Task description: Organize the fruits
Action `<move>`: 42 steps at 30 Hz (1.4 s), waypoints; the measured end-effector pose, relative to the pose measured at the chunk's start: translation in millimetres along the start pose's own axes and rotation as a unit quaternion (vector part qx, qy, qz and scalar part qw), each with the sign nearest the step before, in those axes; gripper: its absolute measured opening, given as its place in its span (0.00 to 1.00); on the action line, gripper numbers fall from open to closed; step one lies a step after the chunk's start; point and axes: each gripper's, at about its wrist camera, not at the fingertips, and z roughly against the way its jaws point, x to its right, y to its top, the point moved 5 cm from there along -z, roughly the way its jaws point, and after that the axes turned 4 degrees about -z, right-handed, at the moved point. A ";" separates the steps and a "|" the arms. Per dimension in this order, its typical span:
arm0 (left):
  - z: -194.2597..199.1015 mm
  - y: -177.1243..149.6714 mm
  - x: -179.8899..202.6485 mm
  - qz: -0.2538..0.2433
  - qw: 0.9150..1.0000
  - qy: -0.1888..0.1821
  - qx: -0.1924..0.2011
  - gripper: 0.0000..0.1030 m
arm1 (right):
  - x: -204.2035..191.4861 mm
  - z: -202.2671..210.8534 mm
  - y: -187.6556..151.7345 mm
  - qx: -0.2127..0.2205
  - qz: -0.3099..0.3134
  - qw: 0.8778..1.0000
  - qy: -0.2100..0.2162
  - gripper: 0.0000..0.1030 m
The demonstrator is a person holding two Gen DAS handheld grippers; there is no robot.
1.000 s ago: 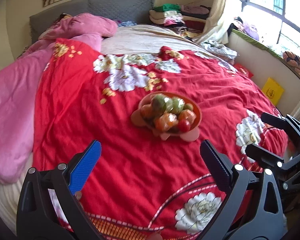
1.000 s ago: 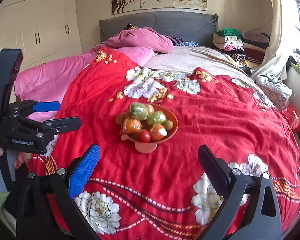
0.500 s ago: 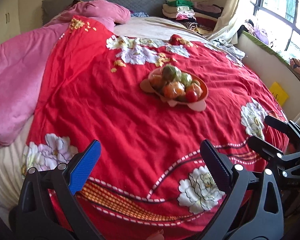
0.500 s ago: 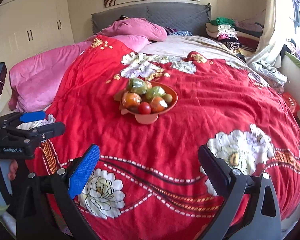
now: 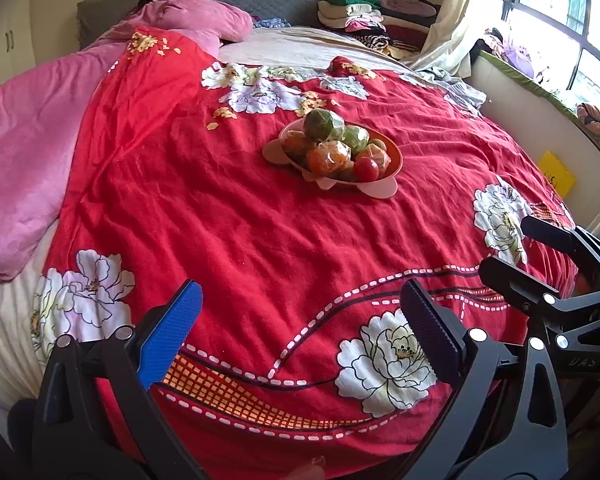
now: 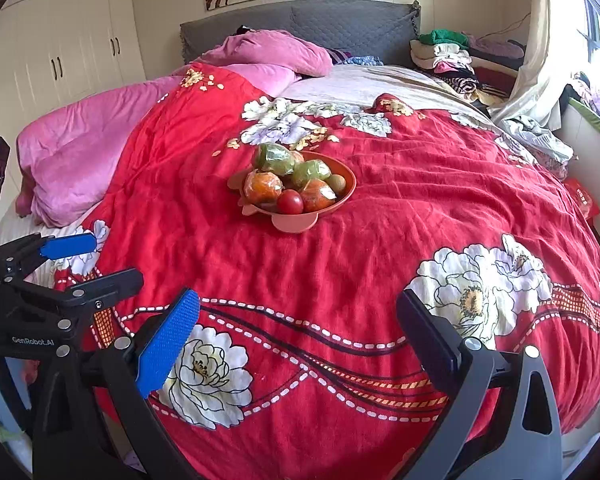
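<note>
Two grippers, left gripper and right gripper, both wide and empty at the bed's foot edge; film-wrapped fruits heaped in orange bowl mid-bed, seemingly gathered.

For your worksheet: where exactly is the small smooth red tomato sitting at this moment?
In the right wrist view, the small smooth red tomato lies at the near rim of the orange plastic fruit bowl, between two plastic-wrapped orange fruits, mid-bed on the red floral blanket.

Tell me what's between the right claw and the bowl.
Only bare red quilt between the right claw and the bowl, per the right wrist view.
</note>
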 end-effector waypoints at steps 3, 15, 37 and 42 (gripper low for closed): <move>0.1 -0.3 -0.6 0.001 1.000 0.001 -0.001 0.90 | -0.5 -0.8 -0.9 -0.002 0.001 1.000 0.000 0.95; 1.1 0.5 -0.8 -0.001 1.000 0.002 0.001 0.90 | -0.2 -1.9 -0.7 -0.002 0.000 1.000 -0.001 0.95; 1.5 0.3 -1.8 -0.003 1.000 0.013 -0.005 0.90 | 5.4 -0.5 0.4 0.001 0.000 1.000 -0.008 0.95; 1.2 0.1 -2.9 -0.004 1.000 0.017 -0.007 0.90 | 5.1 0.0 0.2 0.001 0.001 1.000 -0.010 0.95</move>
